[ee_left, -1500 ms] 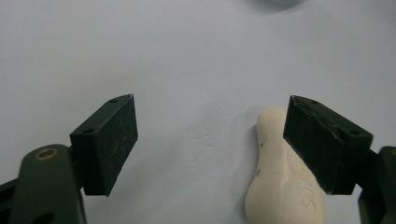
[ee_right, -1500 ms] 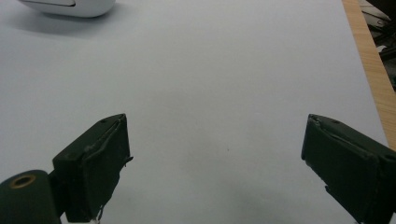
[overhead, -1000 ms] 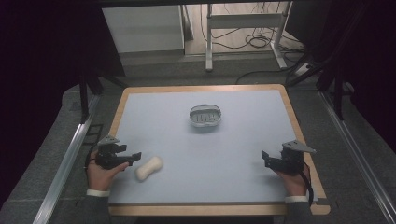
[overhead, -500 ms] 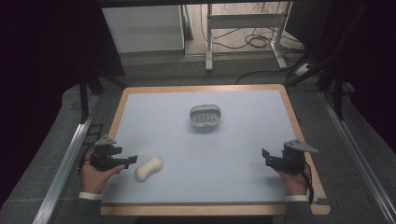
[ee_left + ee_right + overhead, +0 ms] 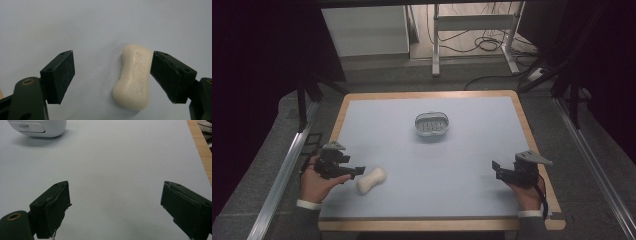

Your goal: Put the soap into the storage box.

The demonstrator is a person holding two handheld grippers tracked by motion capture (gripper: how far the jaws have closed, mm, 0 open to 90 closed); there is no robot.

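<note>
- Left gripper (image 5: 112, 77): jaws released wide, straddling the soap bar (image 5: 133, 76), which lies flat on the table (image 5: 472, 165) near its front left; the right-hand jaw is just beside it.
- Judged step: grasp. Centre the bar between the jaws, then close across its narrow waist.
- Right gripper (image 5: 115, 207): jaws released, nothing between them.
- Soap dish (image 5: 432, 124): mid-table, apparently empty.

Pale blue table (image 5: 472, 165), wood-edged; beyond it, white cabinet (image 5: 364, 30), floor cables (image 5: 484, 45).
</note>
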